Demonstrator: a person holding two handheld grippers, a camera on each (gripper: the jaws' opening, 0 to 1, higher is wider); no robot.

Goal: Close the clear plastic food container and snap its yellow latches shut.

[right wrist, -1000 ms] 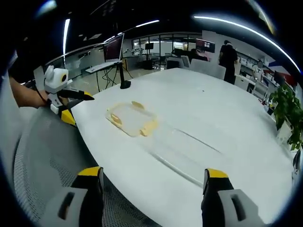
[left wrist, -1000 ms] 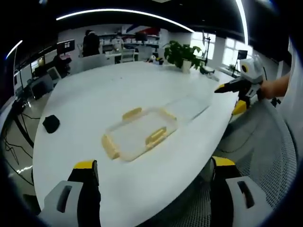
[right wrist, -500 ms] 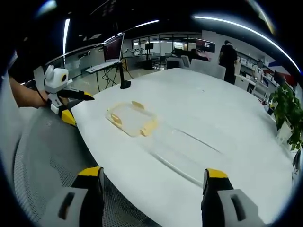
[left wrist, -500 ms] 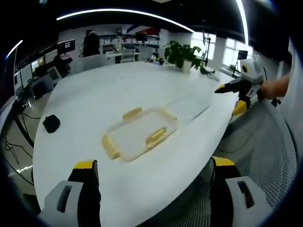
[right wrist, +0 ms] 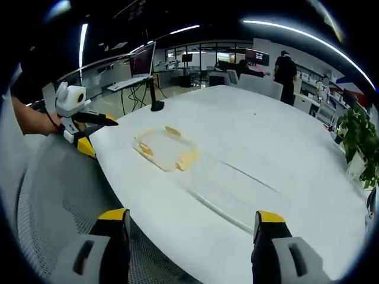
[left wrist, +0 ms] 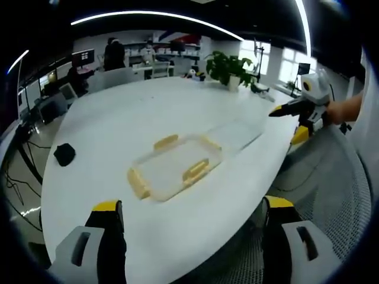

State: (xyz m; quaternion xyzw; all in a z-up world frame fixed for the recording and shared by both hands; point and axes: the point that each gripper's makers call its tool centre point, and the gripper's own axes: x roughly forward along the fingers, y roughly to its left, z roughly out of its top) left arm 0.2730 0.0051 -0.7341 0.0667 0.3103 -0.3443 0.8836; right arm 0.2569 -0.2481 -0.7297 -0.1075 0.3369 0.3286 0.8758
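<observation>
A clear plastic container part (left wrist: 175,166) with yellow latches (left wrist: 195,171) on its sides lies flat on the white table (left wrist: 130,118). A second clear rectangular part (left wrist: 235,132) with no latches lies right beside it. The same pair appears in the right gripper view: the latched part (right wrist: 165,148) and the plain part (right wrist: 228,190). My left gripper (left wrist: 192,205) hangs open at the near table edge, short of the container. My right gripper (right wrist: 190,216) is open too, off the table edge. Each is also seen from the other side, hand-held: right gripper (left wrist: 287,123), left gripper (right wrist: 98,135).
A small black object (left wrist: 64,154) sits on the table's left part. A potted plant (left wrist: 227,68) stands at the far edge. A monitor on a stand (right wrist: 146,65) rises behind the table. A grey mesh chair (left wrist: 331,195) is under both grippers. People stand in the background.
</observation>
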